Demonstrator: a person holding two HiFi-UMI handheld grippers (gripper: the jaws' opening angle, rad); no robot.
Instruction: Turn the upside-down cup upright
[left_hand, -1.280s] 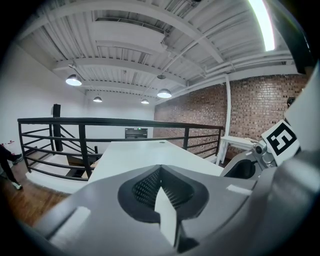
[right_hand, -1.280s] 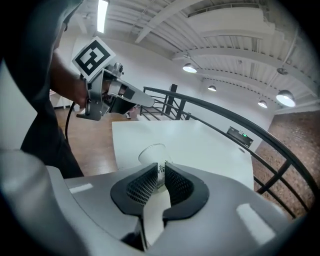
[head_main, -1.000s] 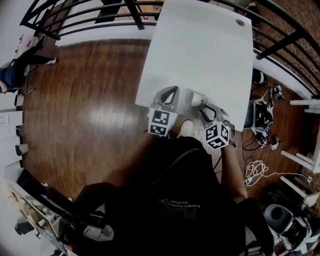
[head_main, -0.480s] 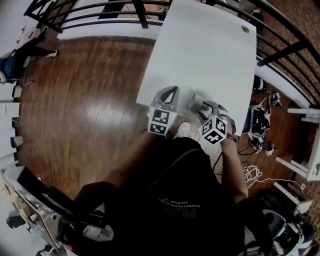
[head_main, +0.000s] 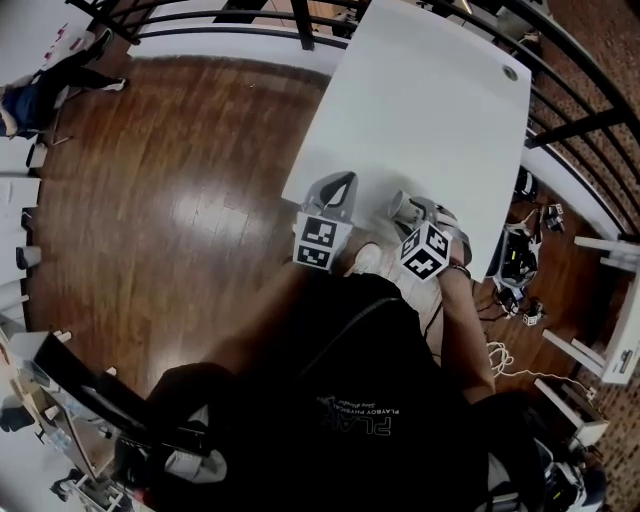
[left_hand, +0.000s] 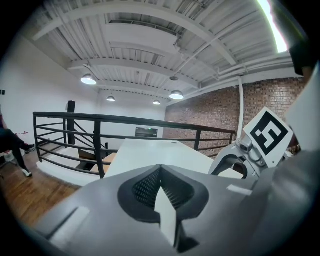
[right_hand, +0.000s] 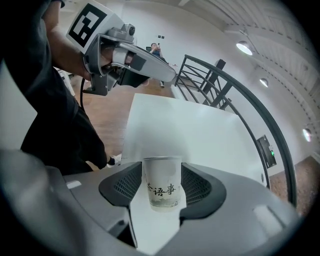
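Note:
A white paper cup (right_hand: 161, 187) with dark characters on its side stands rim-up on the white table (right_hand: 180, 125), between the fingers of my right gripper (right_hand: 162, 175). Those jaws have just been opening, and a thin gap shows on each side of the cup. In the head view the cup (head_main: 399, 205) sits near the table's (head_main: 420, 110) front edge, under the right gripper (head_main: 410, 210). My left gripper (head_main: 338, 182) hovers to its left with the fingertips together and nothing in them; in its own view the left gripper (left_hand: 160, 172) looks out over the table (left_hand: 150, 152).
The table's front edge runs just behind both grippers, with wooden floor (head_main: 180, 200) below at the left. A black railing (head_main: 560, 60) runs round the far and right sides. Cables and gear (head_main: 520, 260) lie on the floor at the right. A round grommet (head_main: 510, 72) marks the table's far corner.
The right gripper has tipped further downward and rolled, lowering the cup toward the table, and its jaws stand wider. The left gripper has drifted slightly. The head camera has shifted.

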